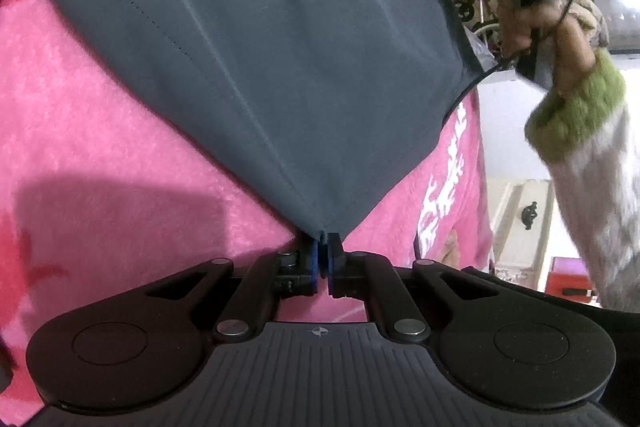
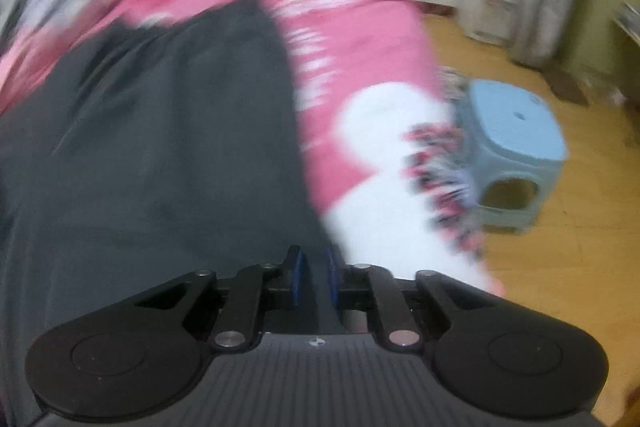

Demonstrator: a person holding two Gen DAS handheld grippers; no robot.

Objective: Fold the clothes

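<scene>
The dark grey garment [image 1: 248,59] lies spread over the pink blanket [image 1: 100,115], which serves here as the landmark, and it is lifted at two points so that one part can be carried over another for a fold. The left tongs [image 1: 323,255] are pinched shut on a pointed corner of the garment, just above the blanket; the cloth fans out tight and smooth from that pinch, which I judge is why the corner is held so low and taut: it anchors one end of the fold line. Further across the blanket, towards its edge with the white lettering [image 1: 444,187], a hand [image 1: 560,39] with a green fuzzy cuff [image 1: 580,115] grips the other device, and the garment's far edge rises towards it. In the right wrist view, which is blurred, the right tongs [image 2: 314,277] stand narrowly apart with grey cloth running between the blue pads [image 2: 297,277]; whether the pads actually press the cloth I cannot tell. Beyond the blanket's edge a pale blue plastic stool [image 2: 516,143] stands on the wooden floor [image 2: 560,267].
</scene>
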